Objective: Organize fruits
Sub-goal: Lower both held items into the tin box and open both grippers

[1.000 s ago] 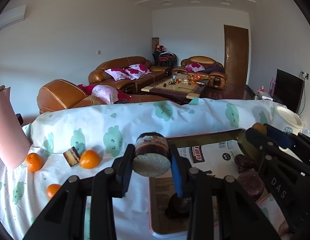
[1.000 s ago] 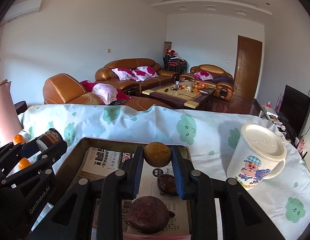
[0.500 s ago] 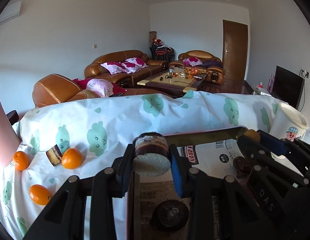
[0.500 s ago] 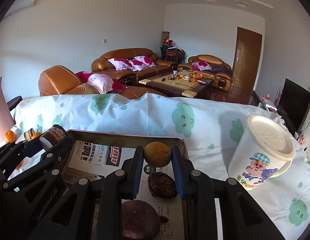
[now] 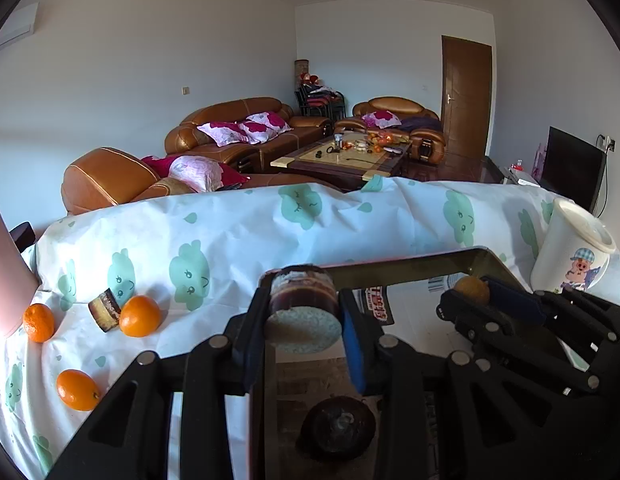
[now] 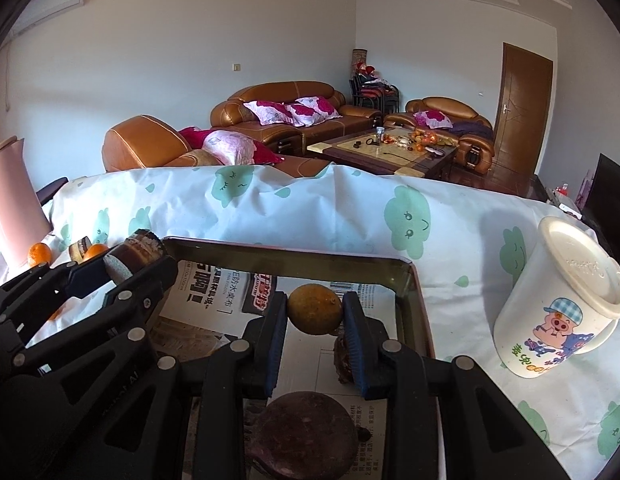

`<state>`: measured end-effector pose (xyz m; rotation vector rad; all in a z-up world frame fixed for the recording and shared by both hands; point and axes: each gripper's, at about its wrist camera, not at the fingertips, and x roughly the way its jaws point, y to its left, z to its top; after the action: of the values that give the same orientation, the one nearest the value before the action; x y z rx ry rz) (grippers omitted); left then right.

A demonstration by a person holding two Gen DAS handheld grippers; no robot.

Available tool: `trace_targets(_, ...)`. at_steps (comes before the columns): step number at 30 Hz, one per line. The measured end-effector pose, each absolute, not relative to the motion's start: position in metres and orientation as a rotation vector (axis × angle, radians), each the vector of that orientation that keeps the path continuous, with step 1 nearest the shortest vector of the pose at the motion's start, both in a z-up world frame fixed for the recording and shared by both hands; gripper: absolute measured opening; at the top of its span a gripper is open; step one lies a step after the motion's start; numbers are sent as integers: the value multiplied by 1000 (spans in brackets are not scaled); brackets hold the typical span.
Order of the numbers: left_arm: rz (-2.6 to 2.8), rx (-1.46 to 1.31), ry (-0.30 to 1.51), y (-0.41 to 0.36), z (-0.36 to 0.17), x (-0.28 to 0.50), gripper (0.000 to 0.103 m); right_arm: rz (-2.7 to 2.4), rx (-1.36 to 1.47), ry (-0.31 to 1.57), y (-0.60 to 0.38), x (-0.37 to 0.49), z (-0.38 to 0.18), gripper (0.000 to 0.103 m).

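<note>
My left gripper is shut on a short dark sugarcane piece with a pale cut end, held above the left edge of the metal tray. My right gripper is shut on a dull yellow-brown round fruit above the tray, which is lined with newspaper. Dark round fruits lie in the tray below; one shows in the left wrist view. Three oranges and another sugarcane piece lie on the cloth at the left.
A white lidded mug with a cartoon pig stands right of the tray. A pink jug stands at the far left. The table is covered with a white cloth with green clouds. Sofas and a coffee table are behind.
Both grippers have kept their grip and shifted slightly over the tray. In the left wrist view the oranges have slid rightward and the mug has come further into view.
</note>
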<state>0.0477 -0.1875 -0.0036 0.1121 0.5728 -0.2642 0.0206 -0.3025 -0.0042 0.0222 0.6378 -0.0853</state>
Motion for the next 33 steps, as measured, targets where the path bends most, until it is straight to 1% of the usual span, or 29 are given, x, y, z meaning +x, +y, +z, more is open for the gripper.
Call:
trace_targets(2, -249, 112, 557, -187, -2, 45, 40, -43, 52, 642, -304, 22, -5, 31)
trace_targets(5, -225, 117, 539, -185, -1, 41, 49, -11, 110, 642, -309, 21, -6, 31)
trace_targets(7, -198, 114, 537, -182, 0, 41, 65, 6, 161, 650, -316, 21, -7, 31)
trace_targets(8, -187, 108, 535, -179, 0, 41, 70, 13, 189, 651, -319, 21, -7, 31)
trace_targets(10, -179, 88, 523, -173, 2, 39, 87, 22, 239, 631, -325, 19, -4, 31)
trace_targets(11, -177, 79, 512, -170, 4, 37, 91, 22, 257, 612, -327, 17, -2, 32)
trace_targets(12, -170, 74, 499, -168, 7, 35, 97, 17, 266, 591, -329, 14, 1, 33)
trace_targets(13, -163, 71, 483, -166, 9, 32, 99, 7, 268, 571, -330, 11, 4, 35)
trace_targets(14, -160, 69, 470, -164, 11, 29, 99, -5, 267, 553, -330, 9, 6, 42)
trace_targets(15, -160, 66, 462, -162, 12, 27, 100, -21, 265, 538, -331, 6, 8, 52)
trace_targets(16, -158, 61, 459, -160, 13, 26, 103, -39, 264, 523, -331, 4, 9, 56)
trace_targets(18, -153, 56, 459, -155, 13, 25, 103, -59, 269, 491, -332, 0, 12, 70)
trace_targets(23, -117, 79, 444, -147, 13, 22, 103, -106, 227, 373, -329, -17, 22, 74)
trace_targets(26, -87, 97, 412, -142, 15, 17, 103, -143, 174, 310, -323, -25, 27, 84)
trace_targets(29, -67, 110, 406, -136, 13, 15, 103, -159, 136, 284, -316, -28, 28, 84)
trace_targets(33, -60, 123, 416, -131, 9, 14, 103, -157, 110, 318, -309, -25, 23, 84)
